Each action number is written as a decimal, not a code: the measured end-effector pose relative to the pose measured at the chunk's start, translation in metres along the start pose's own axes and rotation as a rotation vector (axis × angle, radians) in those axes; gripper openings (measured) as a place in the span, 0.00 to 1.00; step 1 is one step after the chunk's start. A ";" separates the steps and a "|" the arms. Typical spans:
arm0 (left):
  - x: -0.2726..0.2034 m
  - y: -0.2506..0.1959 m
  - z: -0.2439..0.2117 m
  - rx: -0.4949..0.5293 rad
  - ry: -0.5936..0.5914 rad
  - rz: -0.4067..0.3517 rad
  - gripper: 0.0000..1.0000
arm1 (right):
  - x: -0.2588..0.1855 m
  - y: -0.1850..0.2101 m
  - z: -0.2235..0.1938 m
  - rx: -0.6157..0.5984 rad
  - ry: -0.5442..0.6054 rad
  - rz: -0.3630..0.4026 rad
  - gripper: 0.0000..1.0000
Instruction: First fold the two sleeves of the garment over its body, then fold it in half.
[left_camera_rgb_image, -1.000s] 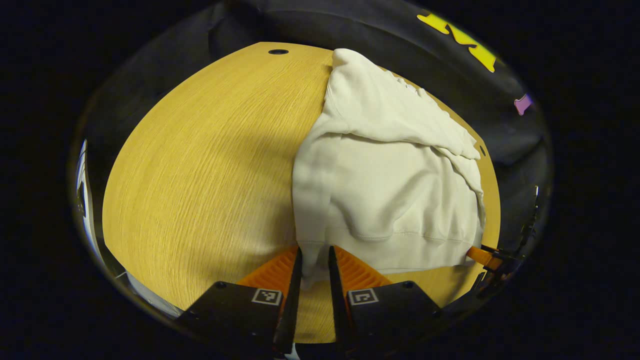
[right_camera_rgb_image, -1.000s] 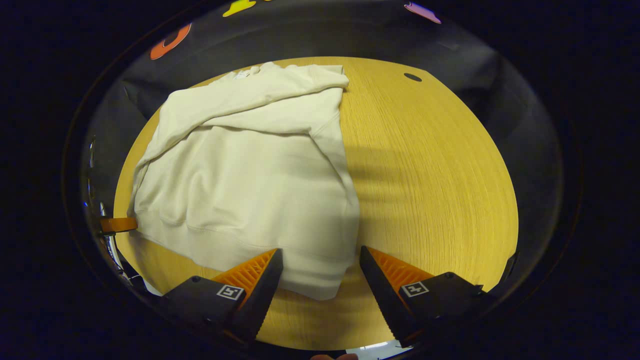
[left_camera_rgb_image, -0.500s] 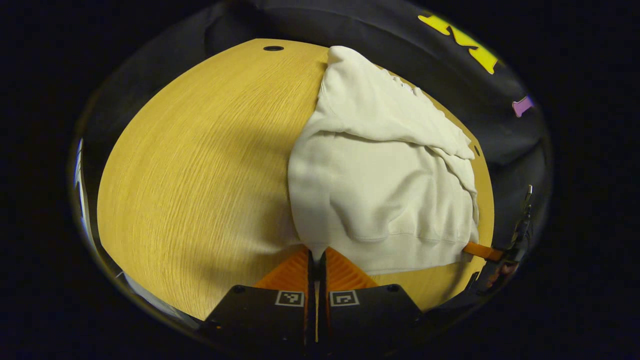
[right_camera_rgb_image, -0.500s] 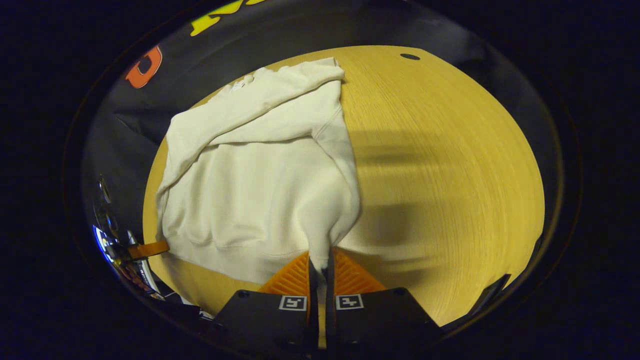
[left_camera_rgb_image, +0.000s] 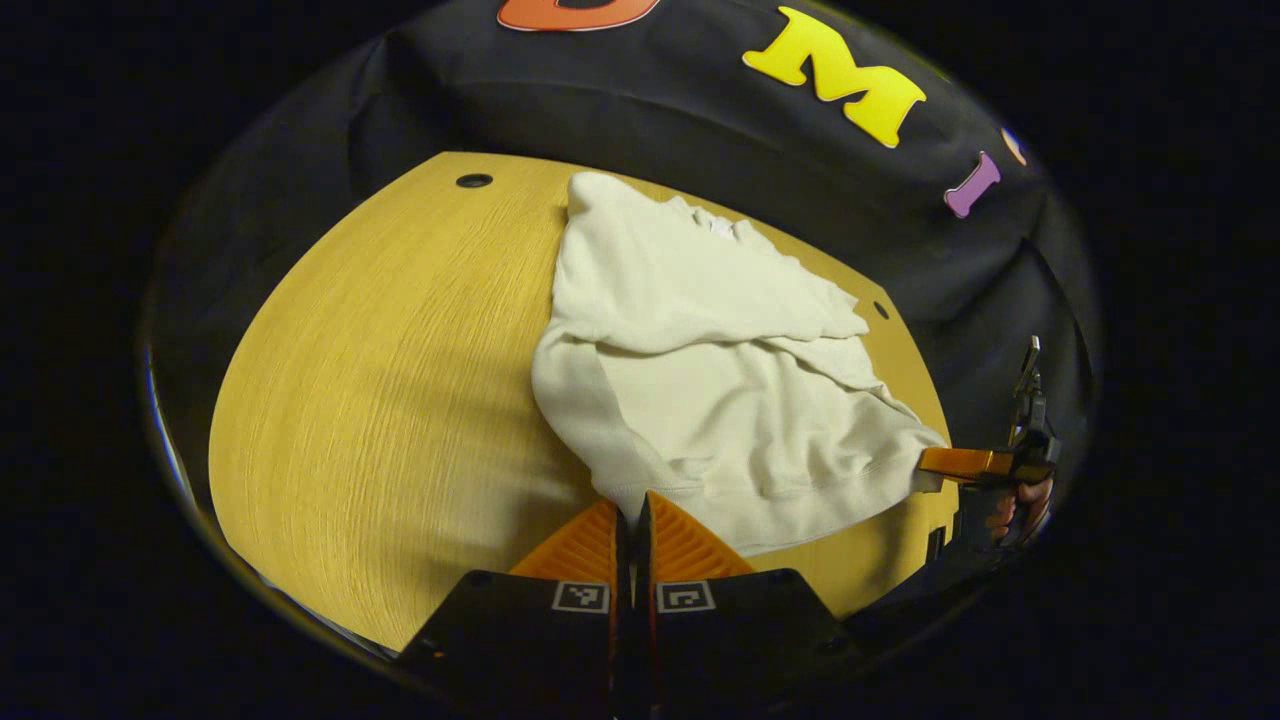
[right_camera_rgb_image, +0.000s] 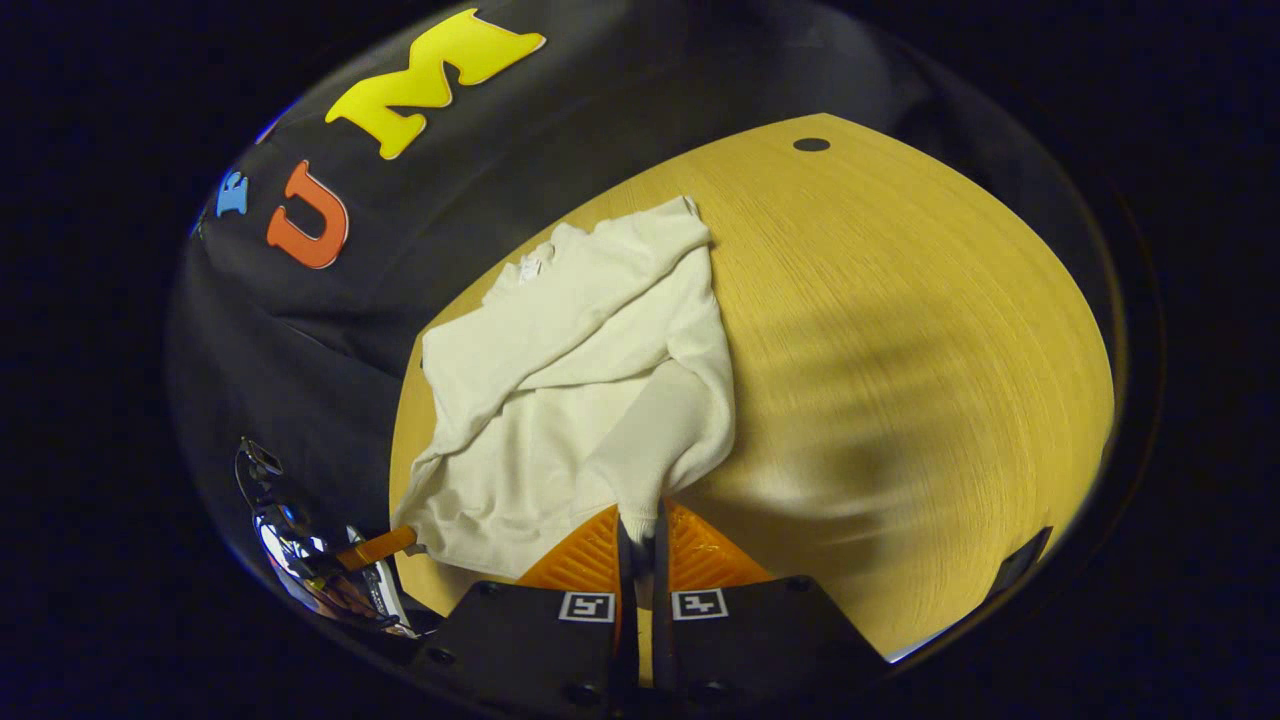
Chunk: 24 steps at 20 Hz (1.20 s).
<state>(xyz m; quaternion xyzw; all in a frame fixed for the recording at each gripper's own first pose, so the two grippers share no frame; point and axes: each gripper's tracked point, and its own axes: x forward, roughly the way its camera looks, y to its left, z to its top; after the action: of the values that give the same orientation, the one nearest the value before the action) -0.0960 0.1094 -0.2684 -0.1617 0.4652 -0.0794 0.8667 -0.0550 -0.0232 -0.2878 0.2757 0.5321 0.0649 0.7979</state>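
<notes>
Where the wooden tabletop (left_camera_rgb_image: 380, 380) meets the booth's far wall, a cream sweatshirt (left_camera_rgb_image: 700, 380) lies with its collar at the far edge and both sleeves already folded across its body.

Left gripper (left_camera_rgb_image: 630, 520): fingers pressed together, clenched on one corner of the sweatshirt's ribbed hem near the tabletop's near edge; the cloth rises from the wood into the grip.

Right gripper (right_camera_rgb_image: 640, 525): fingers likewise closed, grasping the hem's opposite corner, with a ridge of fabric drawn up into it. In the left gripper view it appears farther off at the hem's other end, with the person's hand (left_camera_rgb_image: 1015, 505) behind it.

Hem: lifted at both corners, sagging slightly between them.

Sweatshirt's upper part: flat on the tabletop, shoulders towards the far edge.

Tabletop: light wood grain, a dark round hole (left_camera_rgb_image: 474, 181) near a far corner.
</notes>
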 end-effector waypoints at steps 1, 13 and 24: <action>-0.001 -0.006 0.011 -0.004 -0.026 -0.017 0.03 | -0.004 0.008 0.009 0.000 -0.013 0.017 0.06; -0.033 -0.049 0.174 0.018 -0.263 -0.161 0.03 | -0.057 0.129 0.160 -0.061 -0.169 0.215 0.06; 0.083 -0.034 0.313 -0.040 -0.337 -0.175 0.03 | 0.068 0.117 0.292 0.140 -0.212 0.228 0.06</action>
<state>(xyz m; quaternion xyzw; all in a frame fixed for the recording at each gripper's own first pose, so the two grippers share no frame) 0.2107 0.1181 -0.1599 -0.2295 0.2991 -0.1169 0.9188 0.2540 -0.0063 -0.2013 0.3945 0.4136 0.0885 0.8158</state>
